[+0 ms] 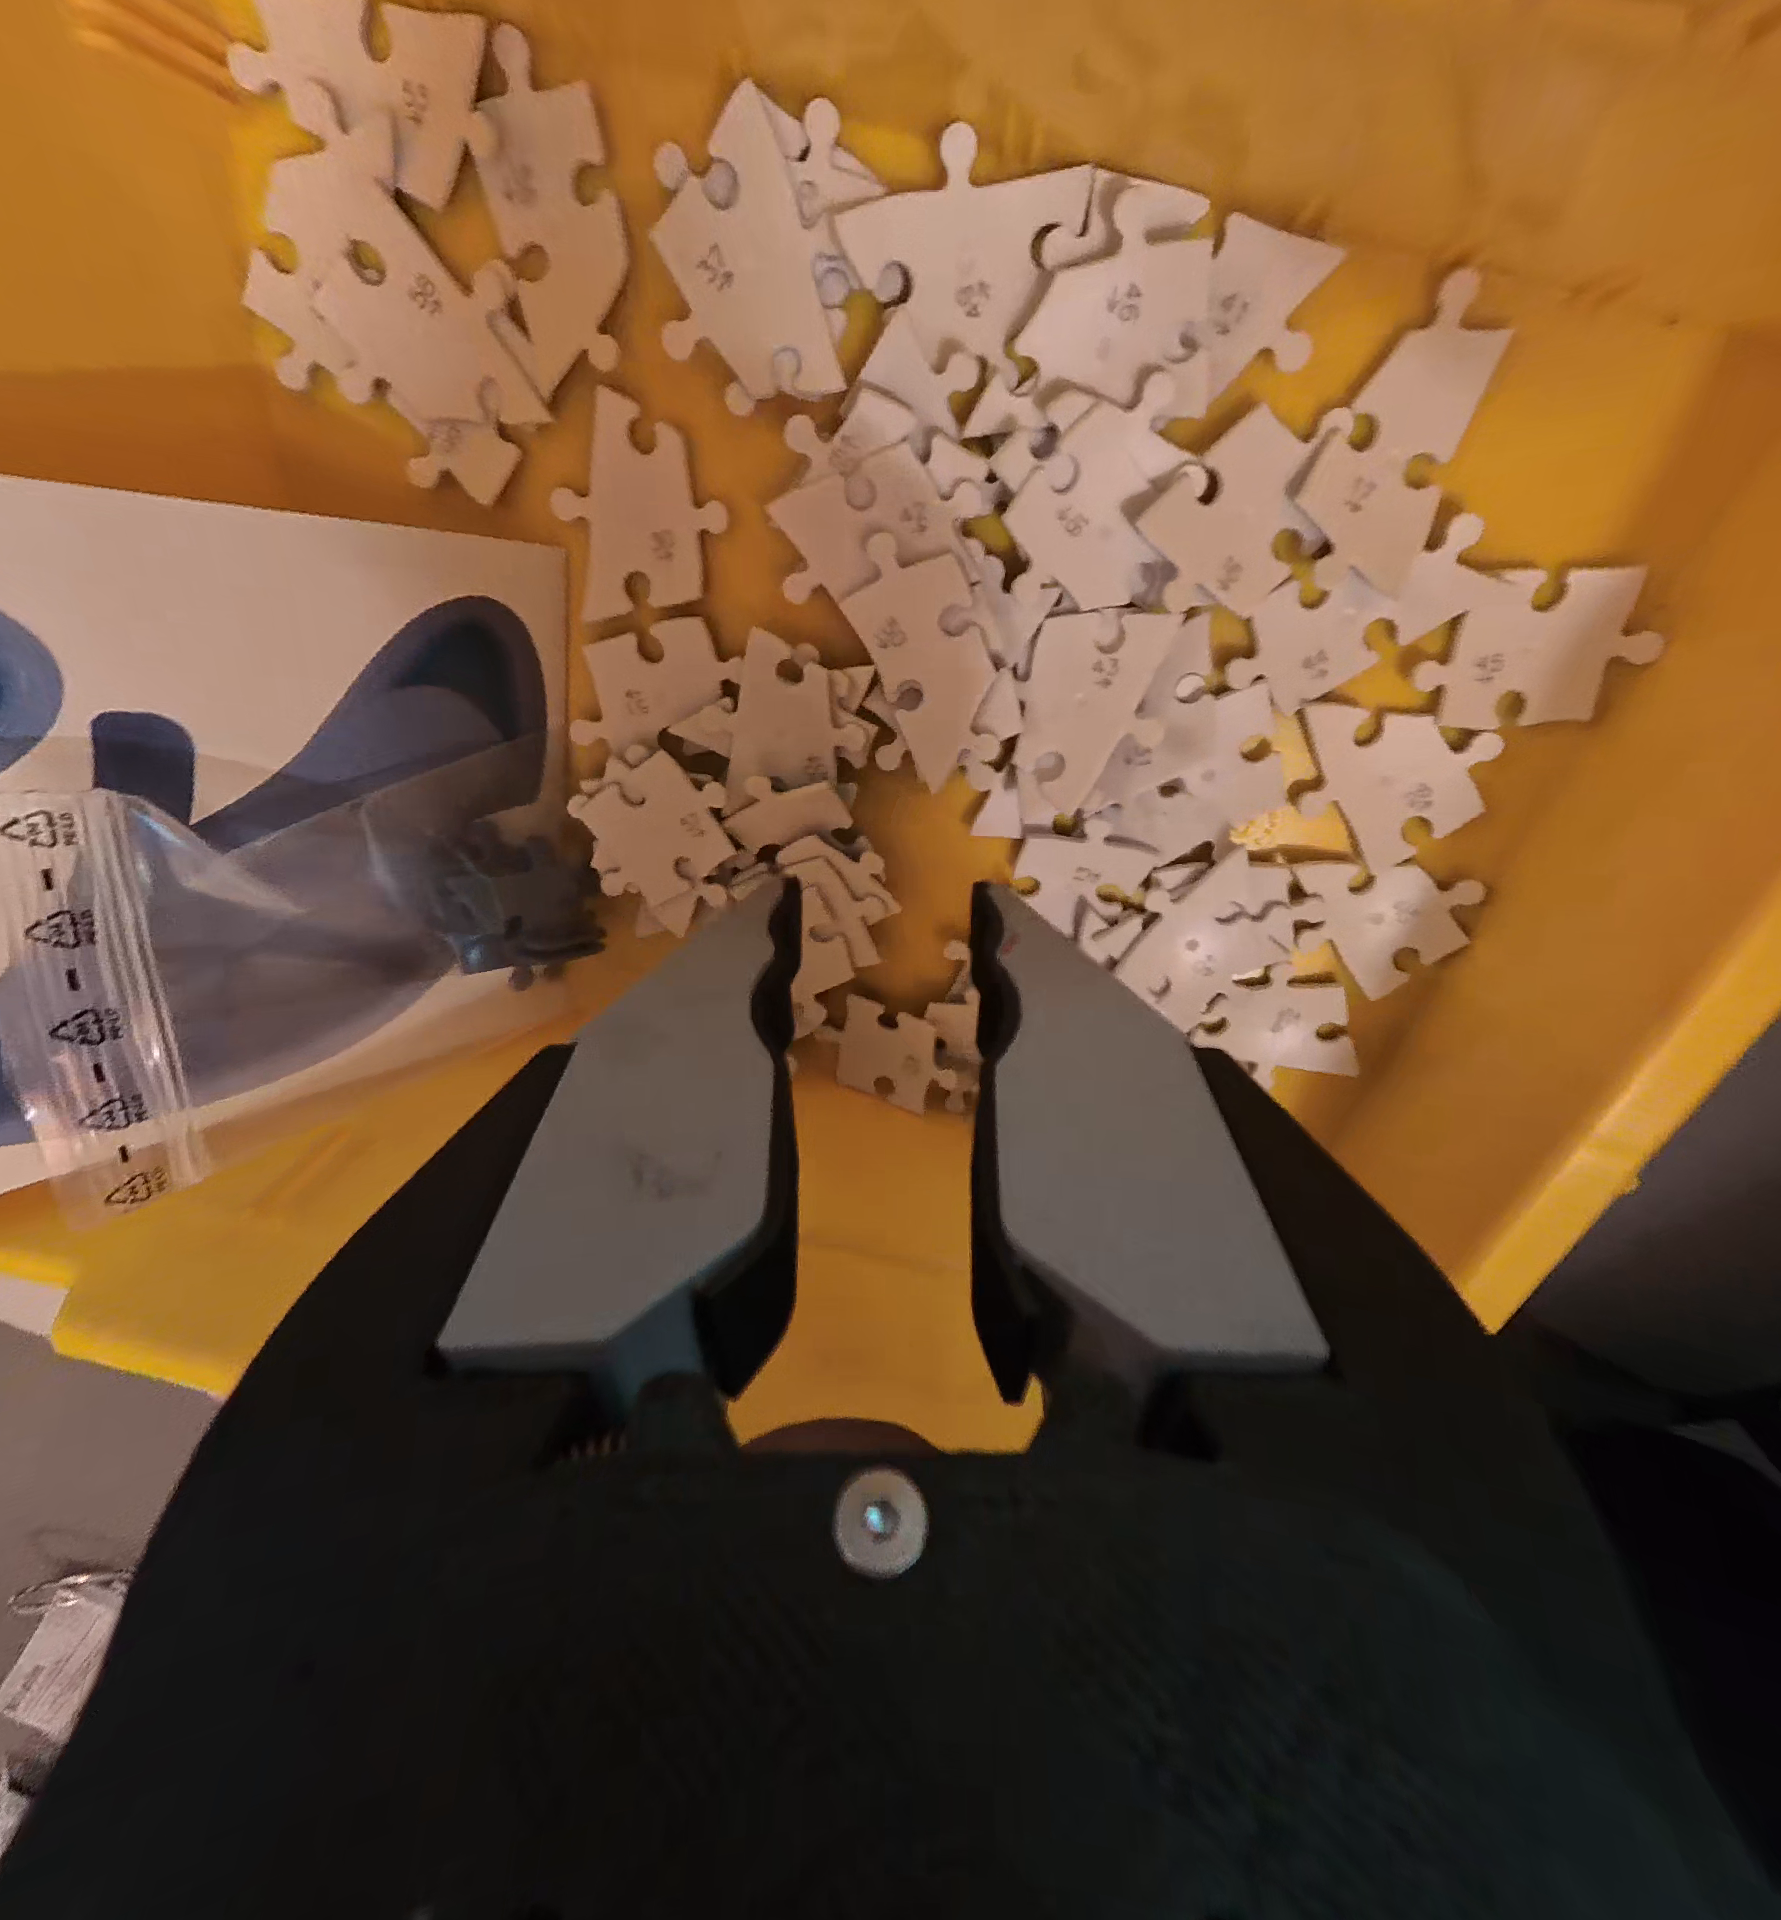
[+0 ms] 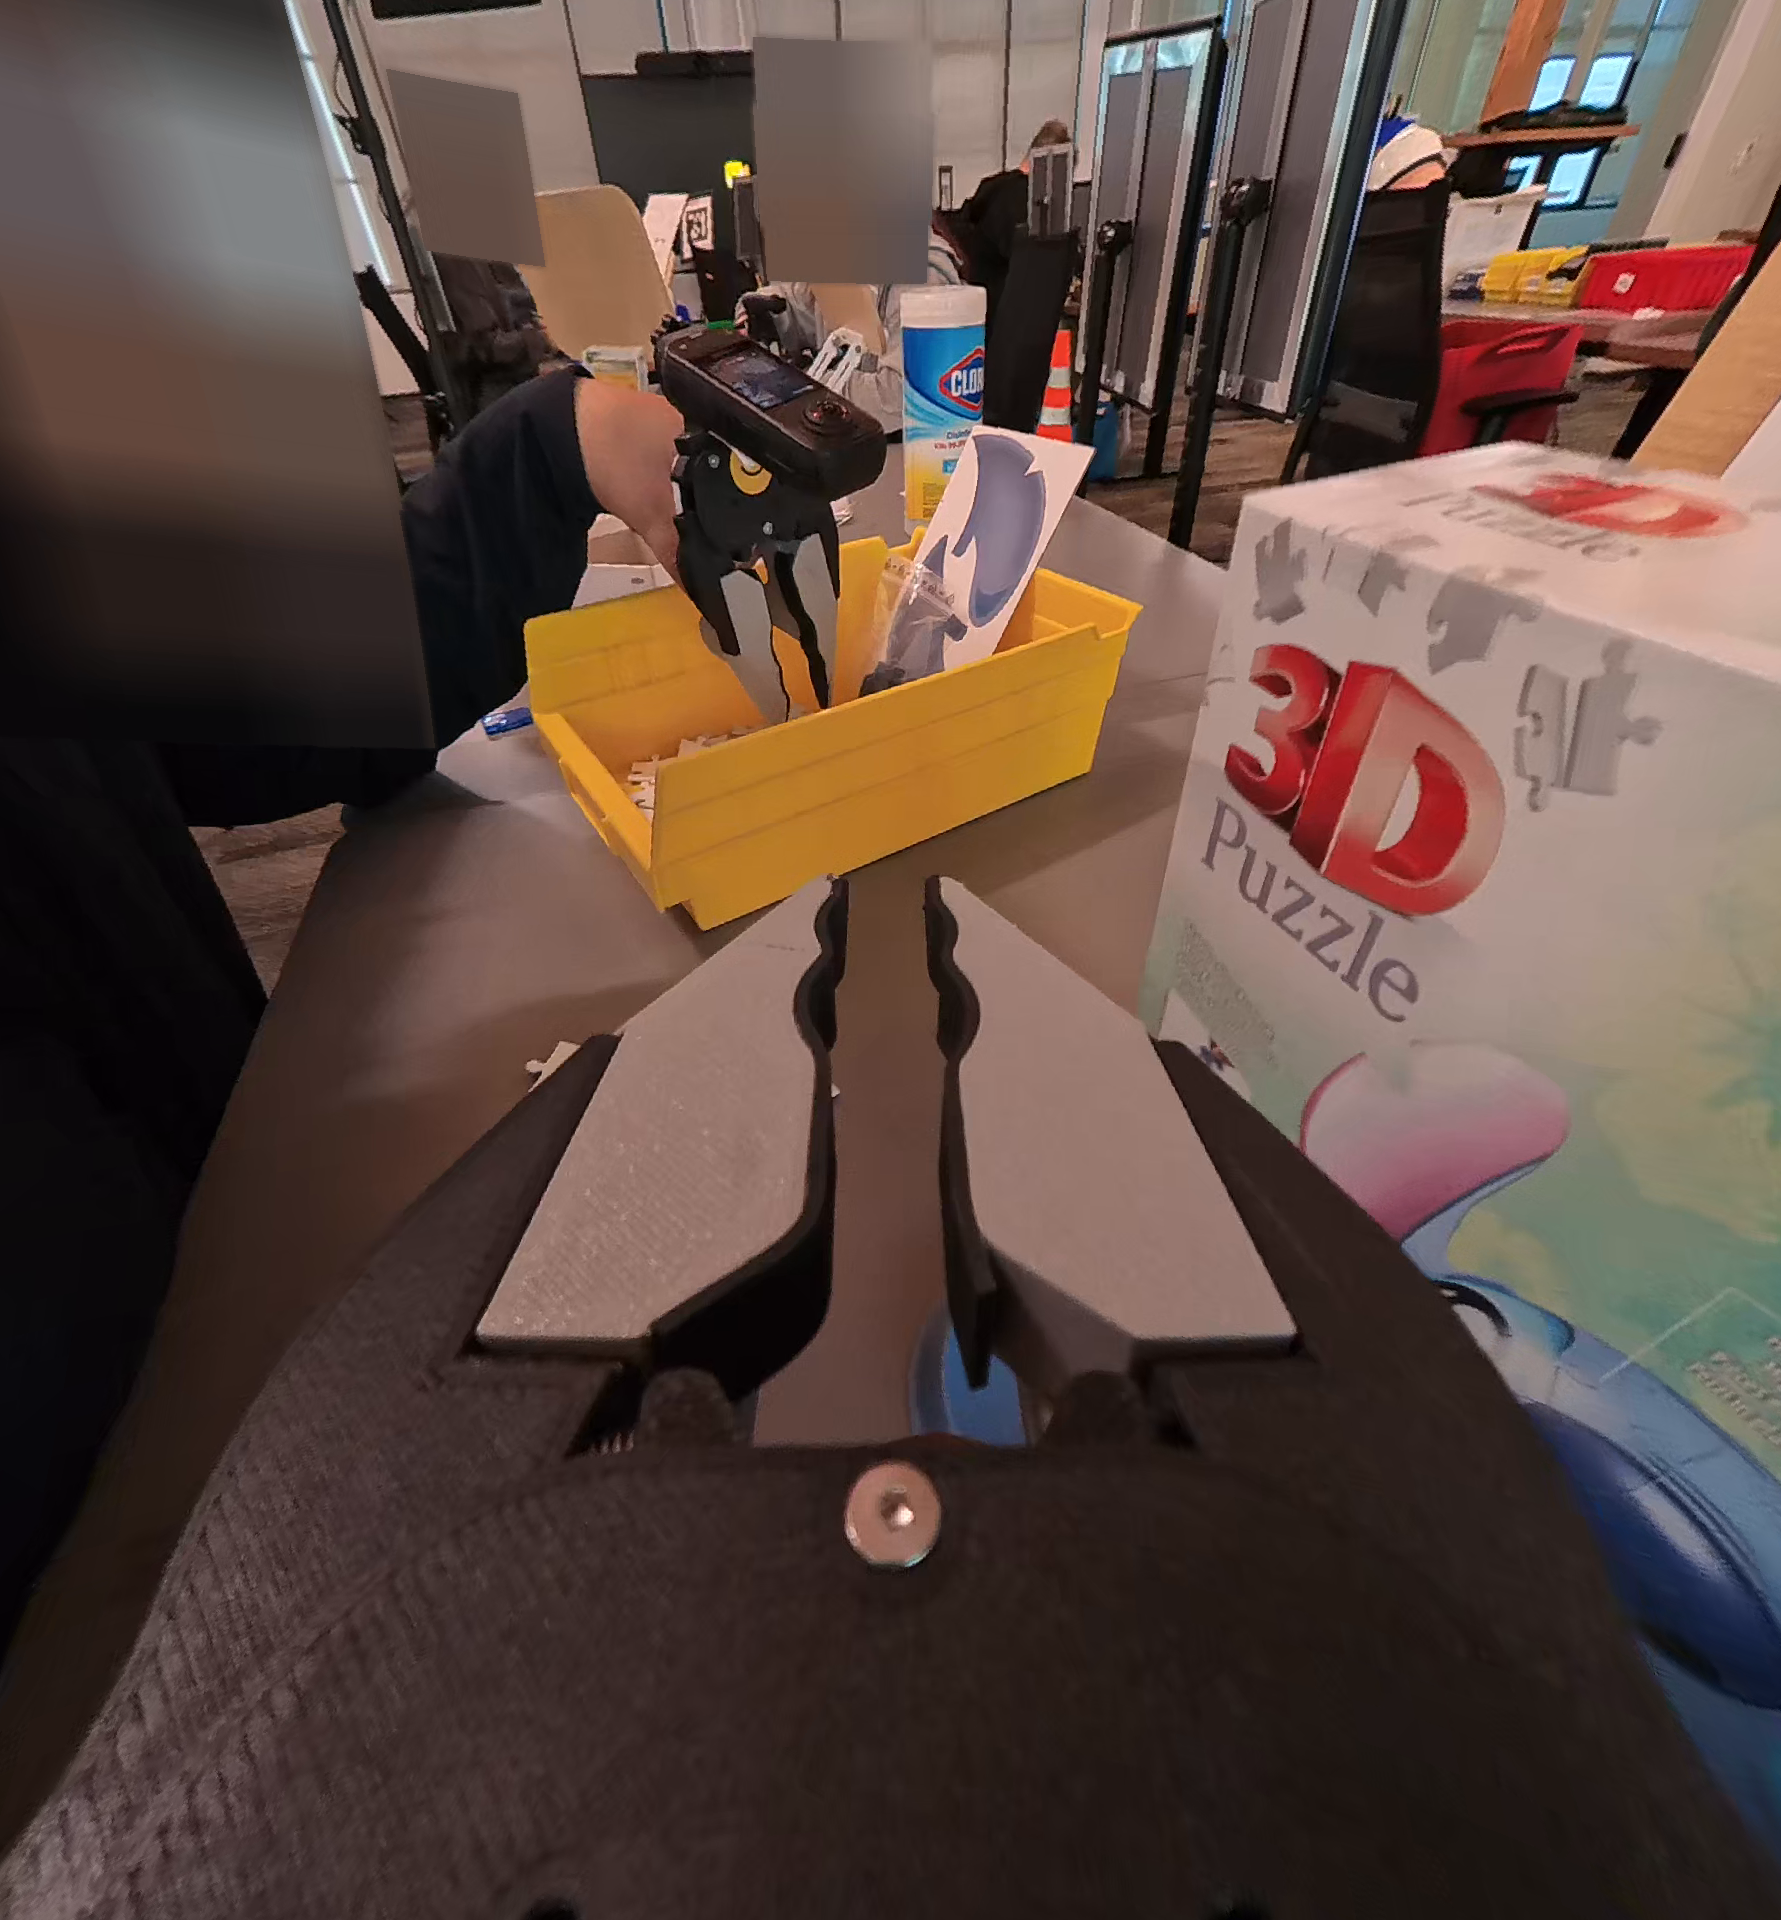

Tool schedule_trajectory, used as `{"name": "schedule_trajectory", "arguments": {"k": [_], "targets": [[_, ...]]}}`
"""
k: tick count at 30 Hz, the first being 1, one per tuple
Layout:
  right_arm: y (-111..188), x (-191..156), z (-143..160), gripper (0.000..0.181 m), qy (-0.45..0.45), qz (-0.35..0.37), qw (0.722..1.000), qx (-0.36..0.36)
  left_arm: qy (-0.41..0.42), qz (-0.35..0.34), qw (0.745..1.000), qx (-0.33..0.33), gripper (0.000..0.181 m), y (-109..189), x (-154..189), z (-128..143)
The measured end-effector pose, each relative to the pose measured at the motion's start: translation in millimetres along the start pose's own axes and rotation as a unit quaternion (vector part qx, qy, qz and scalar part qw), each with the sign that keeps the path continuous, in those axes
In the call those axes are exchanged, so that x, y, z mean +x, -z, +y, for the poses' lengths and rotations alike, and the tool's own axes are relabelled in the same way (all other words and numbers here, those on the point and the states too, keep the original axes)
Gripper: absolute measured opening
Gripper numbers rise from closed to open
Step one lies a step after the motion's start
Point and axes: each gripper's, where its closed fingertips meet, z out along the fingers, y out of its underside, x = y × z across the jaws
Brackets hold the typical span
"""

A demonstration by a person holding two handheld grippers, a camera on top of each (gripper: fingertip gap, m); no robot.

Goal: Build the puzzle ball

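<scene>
My left gripper [image 1: 881,904], jaws apart and empty, dips into the yellow bin [image 1: 1551,1122] over overlapping puzzle pieces [image 1: 1073,582], risking grabbing several; right gripper [image 2: 886,894] narrowly parted, empty.

white puzzle pieces [image 1: 1073,582], heaped, yellow bin [image 1: 1488,1091]

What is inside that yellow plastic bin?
The yellow plastic bin holds a heap of pale grey puzzle pieces, a blue-printed white card and a clear plastic bag. Pieces buried under the heap stay hidden.

Grey table [image 2: 1094,831], partition panels [image 2: 1166,208], bright windows [image 2: 1582,94]
</scene>
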Motion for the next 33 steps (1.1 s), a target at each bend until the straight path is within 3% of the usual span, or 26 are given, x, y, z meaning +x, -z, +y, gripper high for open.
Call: {"name": "schedule_trajectory", "arguments": {"k": [6, 10, 19, 33], "targets": [[-1.6, -4.2, 6.9, 0.012, -0.005, -0.011, 1.0, -0.011, -0.037, 0.074, 0.996, -0.018, 0.029, -13.8, 26.7, 8.6], [-0.1, -7.0, 6.0, 0.012, 0.002, -0.011, 1.0, -0.013, -0.042, 0.085, 0.995, -0.021, 0.032, -11.7, 34.0, 9.5], [9.1, -16.9, -4.1, 0.011, 0.022, -0.012, 1.0, -0.001, -0.059, 0.041, 0.994, -0.077, 0.035, -25.1, 34.4, 8.3], [13.3, -17.2, -2.8, 0.011, 0.023, -0.011, 1.0, -0.004, -0.06, 0.06, 0.995, -0.055, 0.025, -24.8, 31.4, 7.5]]}}
